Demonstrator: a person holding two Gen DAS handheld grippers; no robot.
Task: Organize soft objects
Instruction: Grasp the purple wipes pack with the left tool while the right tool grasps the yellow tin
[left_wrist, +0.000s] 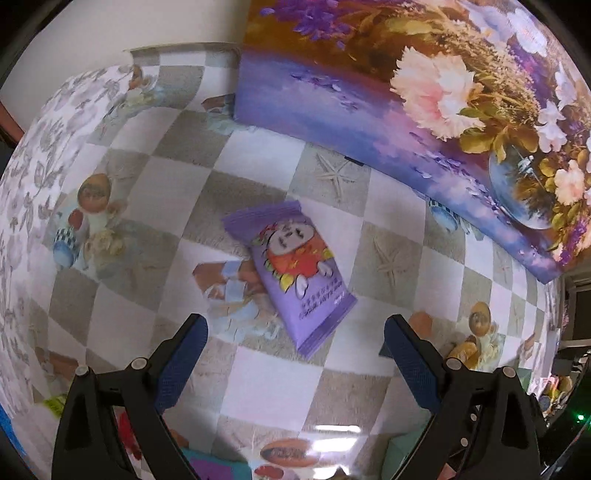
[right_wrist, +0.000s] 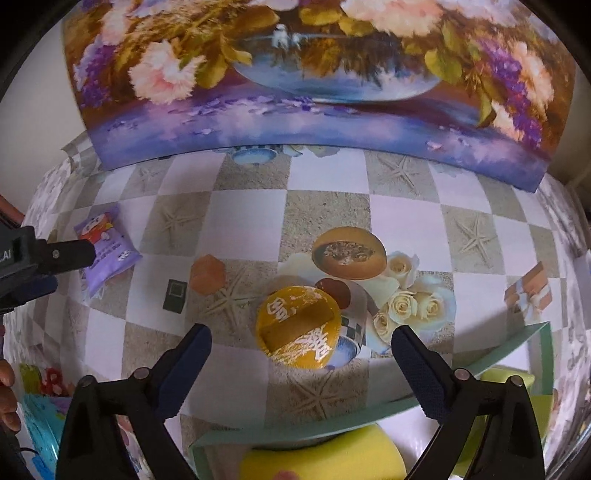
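A purple snack packet (left_wrist: 291, 273) with a cartoon face lies flat on the checkered tablecloth, just ahead of my open, empty left gripper (left_wrist: 295, 332). It also shows at the far left in the right wrist view (right_wrist: 107, 254), with the left gripper's black body beside it. A round yellow cushion-like pad (right_wrist: 297, 326) with white characters lies on the cloth between and just ahead of the fingers of my open, empty right gripper (right_wrist: 301, 341).
A flower painting (left_wrist: 406, 92) leans at the table's back edge. A green-rimmed tray (right_wrist: 369, 417) holding yellow sponges (right_wrist: 321, 461) sits under the right gripper. A small black square (right_wrist: 174, 295) lies on the cloth. Colourful items sit at the lower left (right_wrist: 40, 398).
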